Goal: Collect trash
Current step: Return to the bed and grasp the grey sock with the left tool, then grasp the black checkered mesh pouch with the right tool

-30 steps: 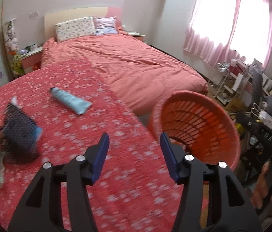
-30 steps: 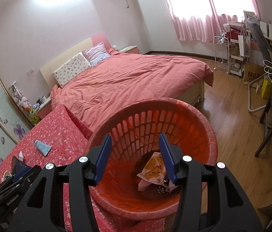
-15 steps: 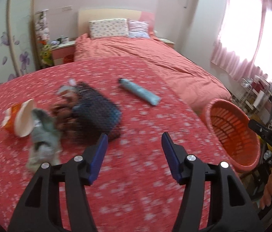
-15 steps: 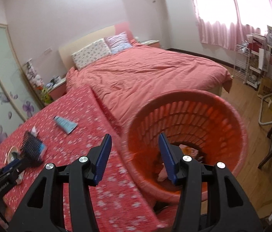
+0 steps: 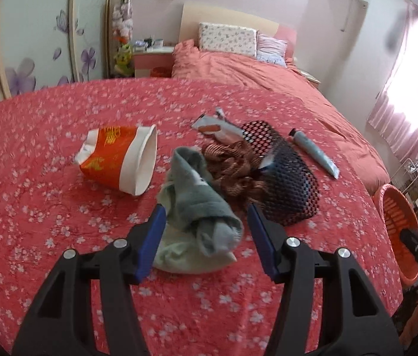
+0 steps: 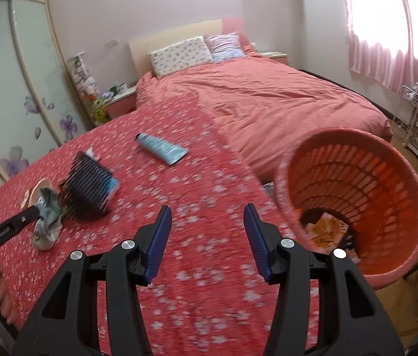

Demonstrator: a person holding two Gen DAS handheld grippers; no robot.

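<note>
The red floral cover (image 5: 60,207) fills more of both views than a second ago. The orange basket (image 6: 354,201), then centred under the right gripper (image 6: 207,231), now sits at its three o'clock, wrappers inside. The left gripper (image 5: 206,231) has swung from the basket to the trash pile; its blue jaws, spread wide, flank the green sock (image 5: 200,207). At eleven o'clock lies the paper cup (image 5: 120,157), at one o'clock the black mesh pouch (image 5: 289,184). The right jaws are spread too, holding nothing.

Crushed orange-white paper cup (image 5: 120,157) on its side mid-bedspread, mouth toward grey-green rag (image 5: 200,207); orange slatted basket (image 6: 354,195) off right edge, tilted.
</note>
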